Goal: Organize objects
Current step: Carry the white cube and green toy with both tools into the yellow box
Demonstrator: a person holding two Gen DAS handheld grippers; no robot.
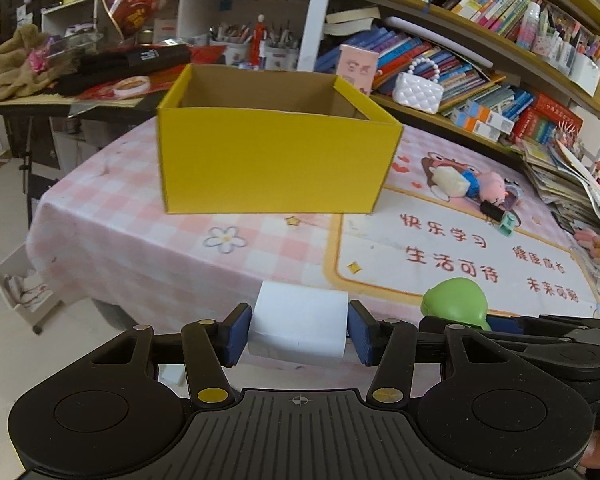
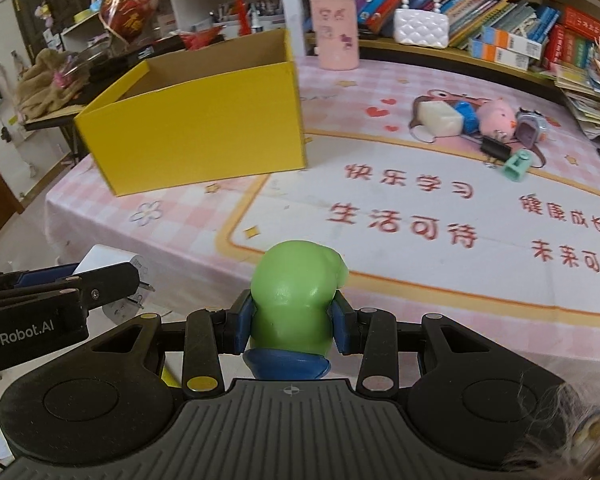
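My left gripper (image 1: 299,330) is shut on a white charger block (image 1: 298,326), held over the near edge of the table. Beside it on the right, my right gripper (image 2: 294,322) is shut on a green rubbery toy (image 2: 294,292) with a blue base; the same green toy (image 1: 456,298) shows at the right of the left wrist view. An open yellow cardboard box (image 1: 274,162) stands ahead on the pink checked tablecloth (image 1: 140,248), and its inside looks empty from here. The yellow box (image 2: 196,136) lies to the upper left in the right wrist view.
A small heap of items lies at the table's far right: a white pouch (image 2: 440,118), a pink pig toy (image 2: 498,116), a black binder clip (image 2: 494,148), a mint sharpener (image 2: 518,166). A pink cup (image 2: 338,30) and shelves crammed with books (image 1: 480,60) stand behind.
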